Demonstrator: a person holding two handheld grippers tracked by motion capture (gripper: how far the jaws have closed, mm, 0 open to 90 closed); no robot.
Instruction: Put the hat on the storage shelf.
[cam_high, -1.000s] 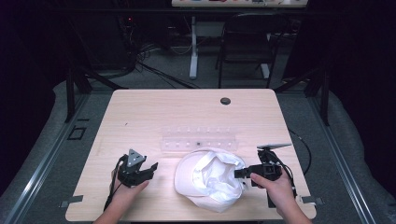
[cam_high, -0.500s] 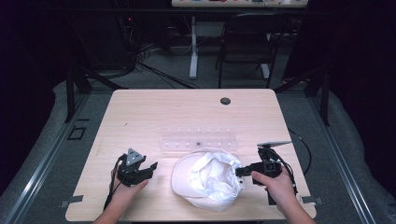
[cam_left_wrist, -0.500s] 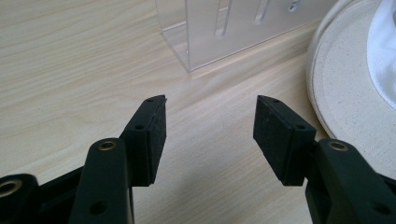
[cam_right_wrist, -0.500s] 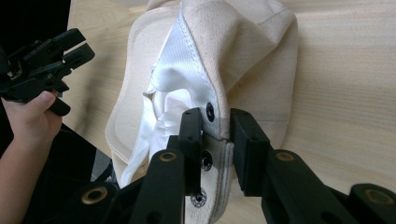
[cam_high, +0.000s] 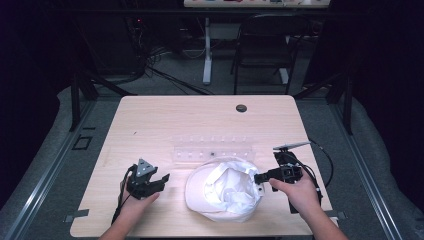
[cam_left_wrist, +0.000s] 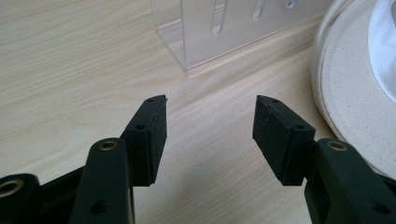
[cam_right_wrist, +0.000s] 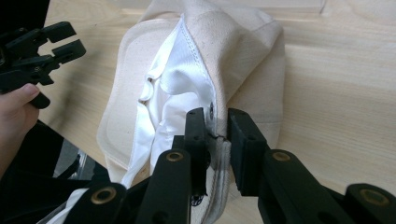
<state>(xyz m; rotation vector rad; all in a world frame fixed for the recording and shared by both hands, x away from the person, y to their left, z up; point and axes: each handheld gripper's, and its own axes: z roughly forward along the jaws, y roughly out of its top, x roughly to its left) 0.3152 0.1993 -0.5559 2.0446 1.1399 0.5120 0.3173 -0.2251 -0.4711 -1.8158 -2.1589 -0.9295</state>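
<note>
1. Gripping the hat's edge is the step in hand, as I judge it: the right gripper (cam_right_wrist: 217, 130) has just been closing its jaws, and the right gripper view shows them pinched together on a fold of the cream hat (cam_right_wrist: 243, 60) with its white lining (cam_right_wrist: 175, 79), the fabric pressed between the pads.
2. Seen from above, the hat (cam_high: 225, 192) lies upside down on the table (cam_high: 165, 120), its opening upward, directly ahead of the right gripper's (cam_high: 261, 177) tips and reaching away from them toward the other hand.
3. The left gripper (cam_left_wrist: 210, 121) has its jaws wide apart with nothing between them, hovering just above bare tabletop. The hat's brim (cam_left_wrist: 350, 93) sits just off its right jaw, not touching; the clear plastic rack (cam_left_wrist: 219, 28) stands ahead of it.
4. From above, the left gripper (cam_high: 161, 180) sits near the hat's far side, opposite the right one, apart from the cloth.
5. Next move, by my reading: the left gripper has to travel to the brim nearest it and close on it so both ends are held; the cloth is soft, so a deep bite on the seam will matter.
6. Count: one hat, one clear rack (cam_high: 212, 152), two grippers, one table.
</note>
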